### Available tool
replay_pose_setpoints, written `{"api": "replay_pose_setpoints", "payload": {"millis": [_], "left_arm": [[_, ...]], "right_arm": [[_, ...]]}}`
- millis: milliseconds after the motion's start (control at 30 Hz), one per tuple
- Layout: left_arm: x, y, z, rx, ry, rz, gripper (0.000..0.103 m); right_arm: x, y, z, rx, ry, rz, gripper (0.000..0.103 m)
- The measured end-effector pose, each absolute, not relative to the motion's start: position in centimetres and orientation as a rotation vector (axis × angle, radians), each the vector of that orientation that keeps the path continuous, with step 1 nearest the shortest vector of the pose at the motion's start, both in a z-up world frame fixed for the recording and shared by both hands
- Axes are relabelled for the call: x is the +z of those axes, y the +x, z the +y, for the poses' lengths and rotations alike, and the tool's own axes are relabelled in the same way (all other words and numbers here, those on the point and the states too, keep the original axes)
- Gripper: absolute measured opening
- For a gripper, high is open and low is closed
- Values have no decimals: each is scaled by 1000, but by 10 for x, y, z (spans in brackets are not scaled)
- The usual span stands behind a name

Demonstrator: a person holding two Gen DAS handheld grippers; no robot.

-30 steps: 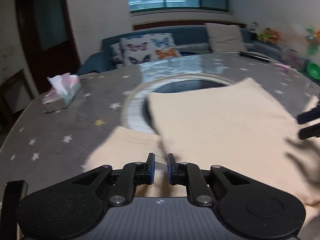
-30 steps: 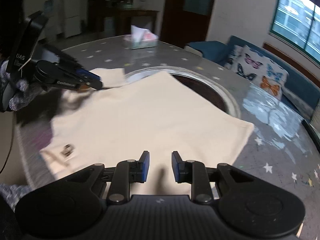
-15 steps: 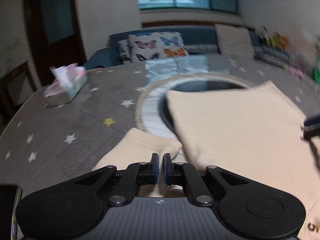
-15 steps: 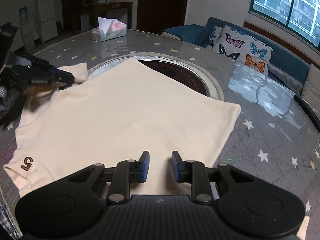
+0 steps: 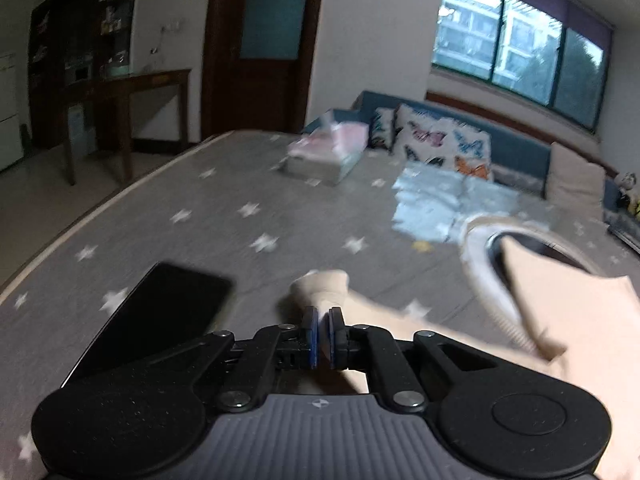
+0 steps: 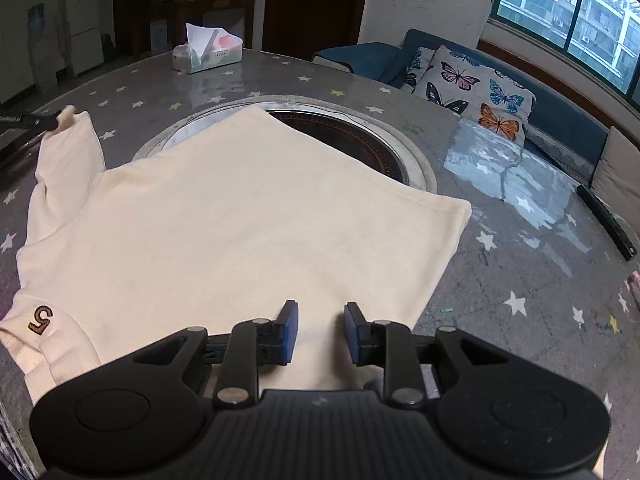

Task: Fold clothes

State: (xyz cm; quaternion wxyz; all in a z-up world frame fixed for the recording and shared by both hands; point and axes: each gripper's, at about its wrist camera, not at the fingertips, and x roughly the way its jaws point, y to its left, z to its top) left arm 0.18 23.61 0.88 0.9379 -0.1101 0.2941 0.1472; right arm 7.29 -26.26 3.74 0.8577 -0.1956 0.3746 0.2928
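Lying spread flat on the desk (image 6: pixel 520 264), the cream T-shirt (image 6: pixel 248 216) shows no fold yet, so nearly all the folding looks left to do. The left tongs (image 5: pixel 323 334) are clenched on the sleeve (image 5: pixel 324 286) tip, drawn out sideways. The right tongs (image 6: pixel 321 332) hang released, just above the shirt's near edge.

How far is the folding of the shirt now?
Early. Done: the cream shirt lies spread flat on the table. In hand: the left gripper pinches the sleeve end; the right gripper hovers open over the hem. Left: every fold.
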Motion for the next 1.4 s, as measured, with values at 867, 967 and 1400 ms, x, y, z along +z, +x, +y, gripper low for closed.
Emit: {"api": "replay_pose_setpoints", "payload": {"millis": [867, 967, 1400], "left_arm": [[-10, -7, 256, 441, -62, 636, 2], [-9, -9, 262, 425, -98, 632, 3], [10, 4, 227, 316, -35, 578, 43]], "right_arm": [[39, 71, -255, 614, -444, 788, 35], [39, 73, -255, 607, -446, 785, 35], [37, 97, -262, 539, -406, 786, 35]]}}
